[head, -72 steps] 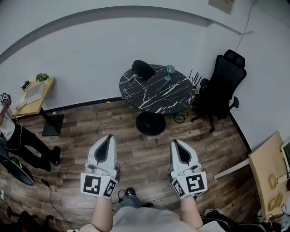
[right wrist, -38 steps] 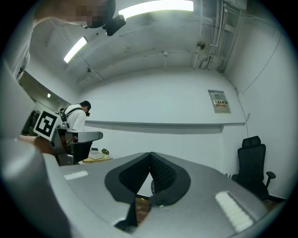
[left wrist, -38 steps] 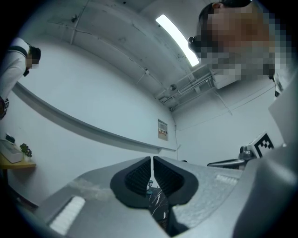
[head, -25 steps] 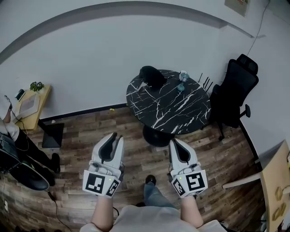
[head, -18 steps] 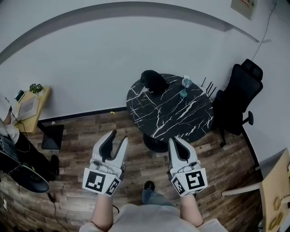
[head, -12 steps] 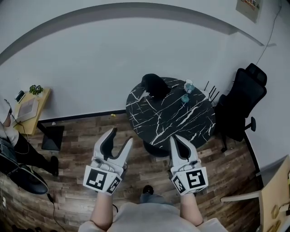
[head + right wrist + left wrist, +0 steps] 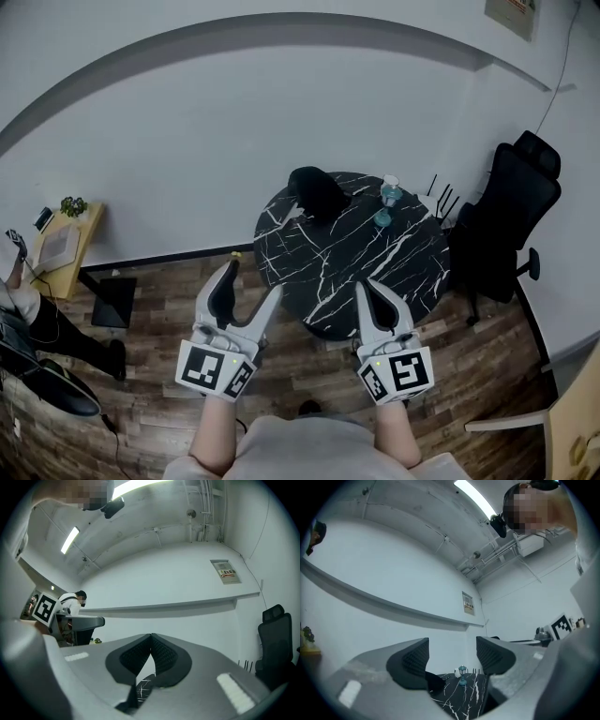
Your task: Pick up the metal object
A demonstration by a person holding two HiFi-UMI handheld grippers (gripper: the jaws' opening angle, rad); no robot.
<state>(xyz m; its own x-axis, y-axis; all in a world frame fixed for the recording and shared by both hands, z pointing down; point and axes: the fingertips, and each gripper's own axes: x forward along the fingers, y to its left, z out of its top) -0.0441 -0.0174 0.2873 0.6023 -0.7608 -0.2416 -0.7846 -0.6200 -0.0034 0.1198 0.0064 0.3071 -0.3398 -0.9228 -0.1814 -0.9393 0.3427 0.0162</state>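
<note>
Two tongs are held out side by side above the wood floor [image 7: 150, 319], both pointing toward the round black marbled counter [image 7: 328, 272]. The left tongs [image 7: 253, 279] are opening, already wide, with nothing between them. The right tongs [image 7: 367, 287] are pressed together and empty. The metal object [image 7: 382, 217], a small teal lantern shape, stands on the counter's far side near a cup [image 7: 390, 190], well apart from both tongs. A black bundle [image 7: 317, 192] lies left of it, and an office chair [image 7: 511, 220] stands to the right.
</note>
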